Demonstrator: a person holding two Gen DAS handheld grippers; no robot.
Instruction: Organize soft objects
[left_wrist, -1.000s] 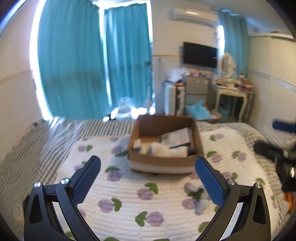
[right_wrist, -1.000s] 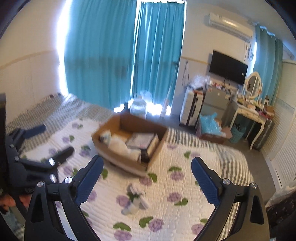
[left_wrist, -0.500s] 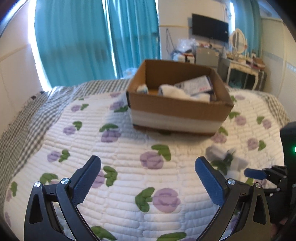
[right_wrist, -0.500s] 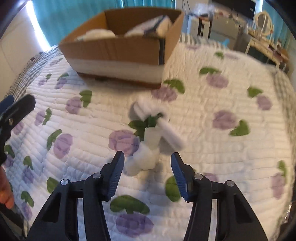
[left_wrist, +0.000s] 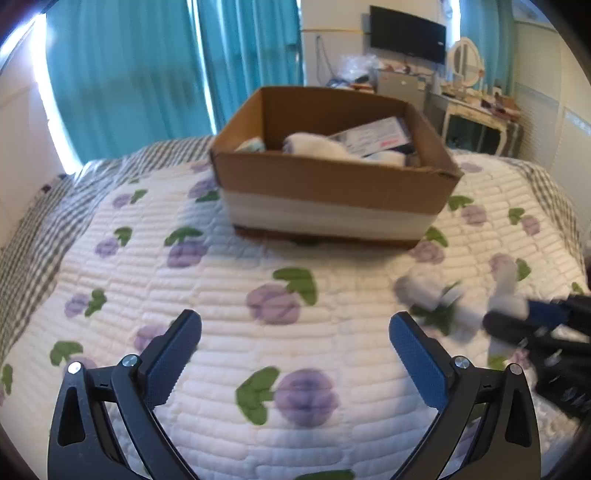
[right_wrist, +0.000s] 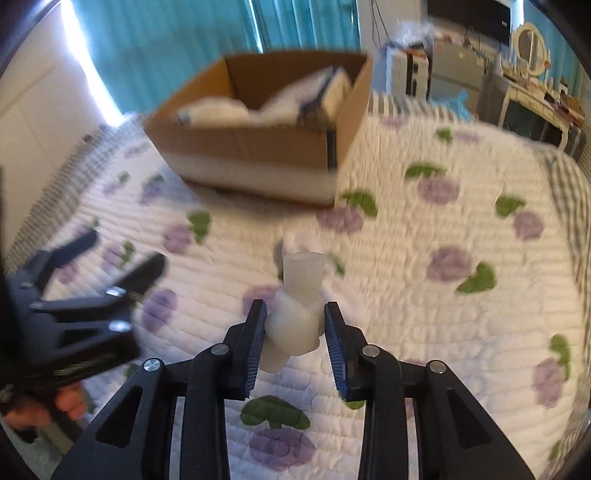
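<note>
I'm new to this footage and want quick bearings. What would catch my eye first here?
Probably the right gripper, low in the right wrist view, its jaws closed on a white soft toy just above the flowered quilt. Behind it, mid-bed, sits an open cardboard box already holding white soft things. The left gripper hangs open over bare quilt with nothing between its jaws.

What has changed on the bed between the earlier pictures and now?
The right gripper came down toward the quilt and narrowed its jaws around the white soft item, which it now clamps. The left gripper also dropped lower and nearer the cardboard box, still wide open and holding nothing. The box and its contents stayed in place on the quilt.
</note>
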